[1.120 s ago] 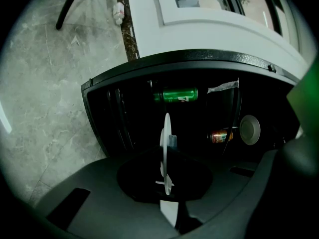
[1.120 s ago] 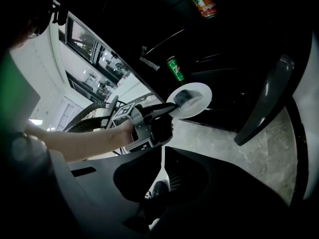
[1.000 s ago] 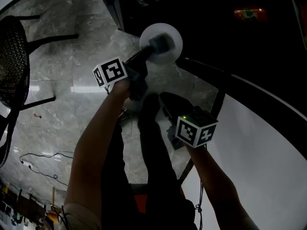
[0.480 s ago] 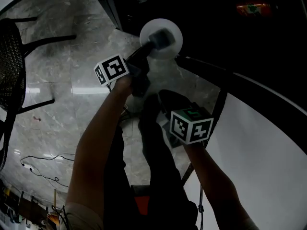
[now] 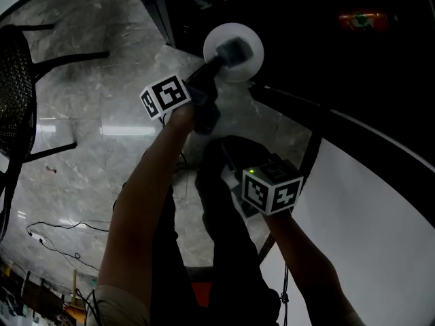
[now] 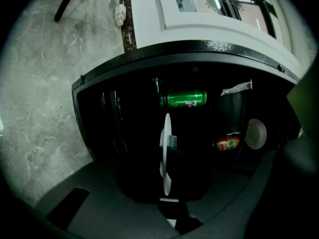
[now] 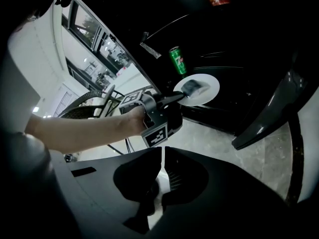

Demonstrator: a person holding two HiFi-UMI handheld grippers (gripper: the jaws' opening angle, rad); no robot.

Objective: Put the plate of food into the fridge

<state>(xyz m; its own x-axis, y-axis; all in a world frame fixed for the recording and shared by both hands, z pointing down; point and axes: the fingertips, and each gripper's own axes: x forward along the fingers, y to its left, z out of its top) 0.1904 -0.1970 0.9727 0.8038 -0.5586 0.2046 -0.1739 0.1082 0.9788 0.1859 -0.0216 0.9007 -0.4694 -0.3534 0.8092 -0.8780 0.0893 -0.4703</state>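
Observation:
A white plate (image 5: 246, 41) is held at the mouth of the dark open fridge (image 5: 319, 53), and my left gripper (image 5: 231, 51) is shut on its rim. In the left gripper view the plate (image 6: 165, 176) shows edge-on between the jaws of the left gripper (image 6: 167, 151), facing the fridge shelves. I see no food on it. My right gripper (image 7: 160, 153) is shut and holds nothing. It hangs low beside the person's legs, and its marker cube (image 5: 272, 189) is near the fridge door (image 5: 353, 182).
Inside the fridge lie a green can (image 6: 185, 98), an orange can (image 6: 228, 144) and a round white thing (image 6: 255, 133). The open door (image 7: 264, 118) stands at the right. A black chair (image 5: 20, 94) and cables (image 5: 54, 229) are on the marble floor at the left.
The left gripper has carried the plate a little up and to the right, nearer the fridge opening. The right gripper has barely shifted.

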